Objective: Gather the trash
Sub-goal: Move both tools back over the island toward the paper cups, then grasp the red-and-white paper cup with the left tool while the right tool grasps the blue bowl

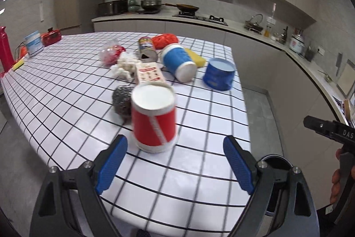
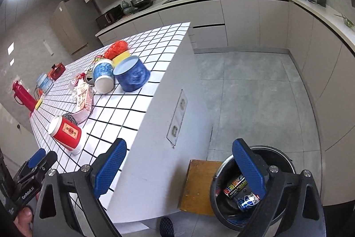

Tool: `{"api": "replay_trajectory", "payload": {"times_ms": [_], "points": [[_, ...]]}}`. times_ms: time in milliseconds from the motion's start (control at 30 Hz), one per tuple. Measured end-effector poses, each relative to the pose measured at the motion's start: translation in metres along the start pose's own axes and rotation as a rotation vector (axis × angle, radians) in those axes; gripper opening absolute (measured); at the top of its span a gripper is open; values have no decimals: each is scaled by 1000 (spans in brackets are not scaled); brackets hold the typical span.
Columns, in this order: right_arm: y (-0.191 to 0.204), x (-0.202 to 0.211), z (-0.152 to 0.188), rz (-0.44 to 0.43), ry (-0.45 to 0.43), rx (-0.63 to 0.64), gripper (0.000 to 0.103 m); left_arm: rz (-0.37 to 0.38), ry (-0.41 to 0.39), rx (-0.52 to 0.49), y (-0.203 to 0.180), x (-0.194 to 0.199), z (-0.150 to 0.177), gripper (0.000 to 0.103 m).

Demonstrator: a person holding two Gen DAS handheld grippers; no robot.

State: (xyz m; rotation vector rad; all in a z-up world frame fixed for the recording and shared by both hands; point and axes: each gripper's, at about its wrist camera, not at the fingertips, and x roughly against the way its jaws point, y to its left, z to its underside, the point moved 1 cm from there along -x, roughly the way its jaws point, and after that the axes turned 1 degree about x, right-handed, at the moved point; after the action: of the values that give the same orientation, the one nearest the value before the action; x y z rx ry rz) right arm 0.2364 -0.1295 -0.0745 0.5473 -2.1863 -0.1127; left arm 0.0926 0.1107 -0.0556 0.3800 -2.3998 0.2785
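One red cup (image 1: 153, 119) stands upside down at twelve o'clock just ahead of my wide-open, empty left gripper (image 1: 175, 167); I judge it light, crushable paper, best pinched gently mid-wall, with my right gripper (image 2: 179, 172) likewise spread and empty above the bin (image 2: 286, 161).

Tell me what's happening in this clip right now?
A person with two handheld grippers is clearing trash off a grid-patterned white table. The left gripper, open and empty, faces an upside-down red paper cup near the table edge. The right gripper, also open and empty, hovers beside the table over a black trash bin on the floor that already holds cans.
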Motion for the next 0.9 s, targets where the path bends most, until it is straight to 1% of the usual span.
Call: {"api": "replay_trajectory", "payload": {"times_ms": [233, 533, 567, 600, 633, 767, 900], "points": [[27, -19, -6, 13, 18, 15, 98, 6, 6, 20, 23, -25, -8, 89], [47, -44, -18, 34, 34, 8, 98, 46, 25, -7, 26, -51, -20, 88], [48, -46, -20, 34, 35, 5, 98, 53, 30, -7, 27, -55, -21, 82], [50, -49, -21, 32, 37, 2, 98, 68, 40, -6, 27, -60, -22, 67], [51, -51, -23, 32, 38, 3, 98, 76, 48, -6, 28, -63, -23, 62], [62, -66, -31, 31, 40, 16, 98, 101, 32, -21, 31, -69, -29, 60], [77, -88, -46, 25, 37, 40, 98, 99, 21, -43, 31, -75, -36, 60]]}}
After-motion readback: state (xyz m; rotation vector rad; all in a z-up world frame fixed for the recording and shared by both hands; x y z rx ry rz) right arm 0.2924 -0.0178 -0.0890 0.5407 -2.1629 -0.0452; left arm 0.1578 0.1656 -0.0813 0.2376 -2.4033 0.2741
